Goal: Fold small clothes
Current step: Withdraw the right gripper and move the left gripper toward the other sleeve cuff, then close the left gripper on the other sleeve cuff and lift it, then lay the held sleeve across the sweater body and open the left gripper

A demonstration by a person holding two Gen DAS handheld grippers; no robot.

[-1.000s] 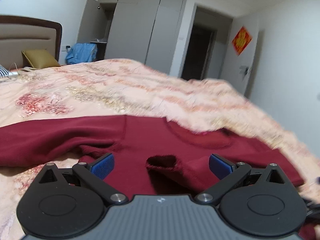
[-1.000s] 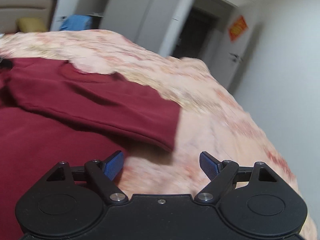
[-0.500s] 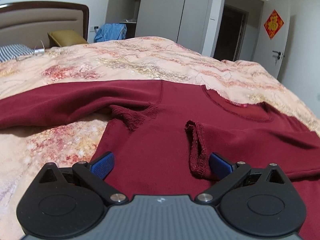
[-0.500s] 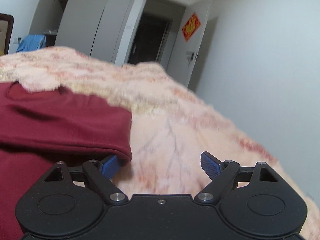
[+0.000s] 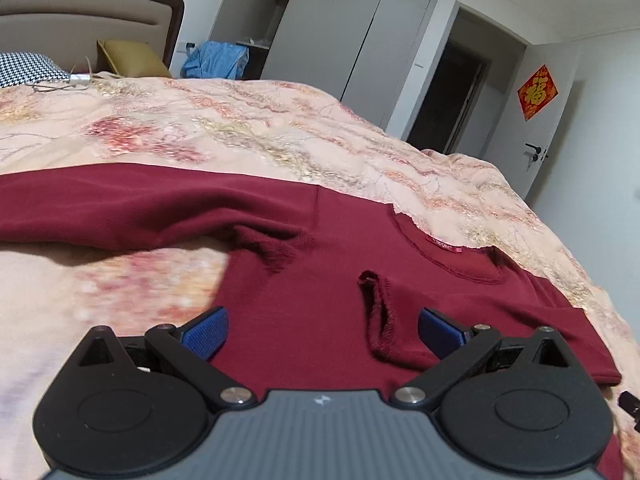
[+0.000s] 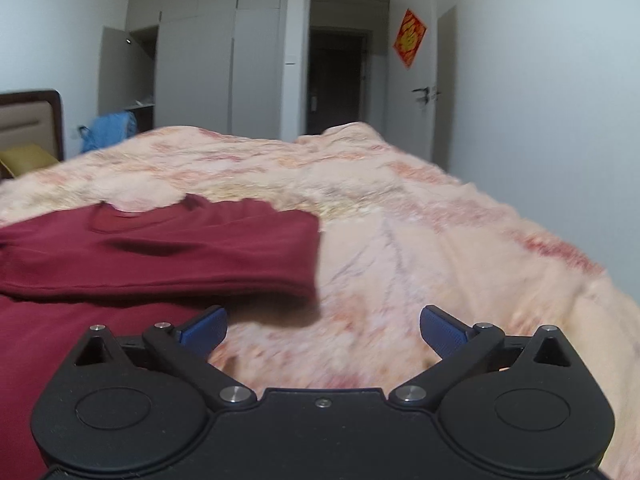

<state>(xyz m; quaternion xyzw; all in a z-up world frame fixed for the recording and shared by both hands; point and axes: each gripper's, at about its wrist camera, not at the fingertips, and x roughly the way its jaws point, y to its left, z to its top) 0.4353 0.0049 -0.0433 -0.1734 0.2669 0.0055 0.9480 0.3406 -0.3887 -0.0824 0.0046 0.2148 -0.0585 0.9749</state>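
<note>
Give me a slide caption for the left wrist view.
Open left gripper hovers over a dark red sweater spread on a floral bedspread.

Sweater [image 5: 320, 264] lies flat on bedspread [image 5: 248, 128]; one sleeve [image 5: 120, 208] extends left, other sleeve [image 6: 180, 256] folded across the body. Pillow [image 5: 128, 58] at headboard [image 5: 92, 12]; wardrobe [image 5: 352, 28] behind bed.

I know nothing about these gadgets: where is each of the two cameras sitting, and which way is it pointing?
Left wrist view: sits on the left gripper, looking forward over the dark red top on the bed; its open blue fingers show.
Right wrist view: sits on the right gripper, aimed past the top's folded sleeve; its open fingers show.
Shared: the top, bed, grey wardrobe, and red door decoration.
</note>
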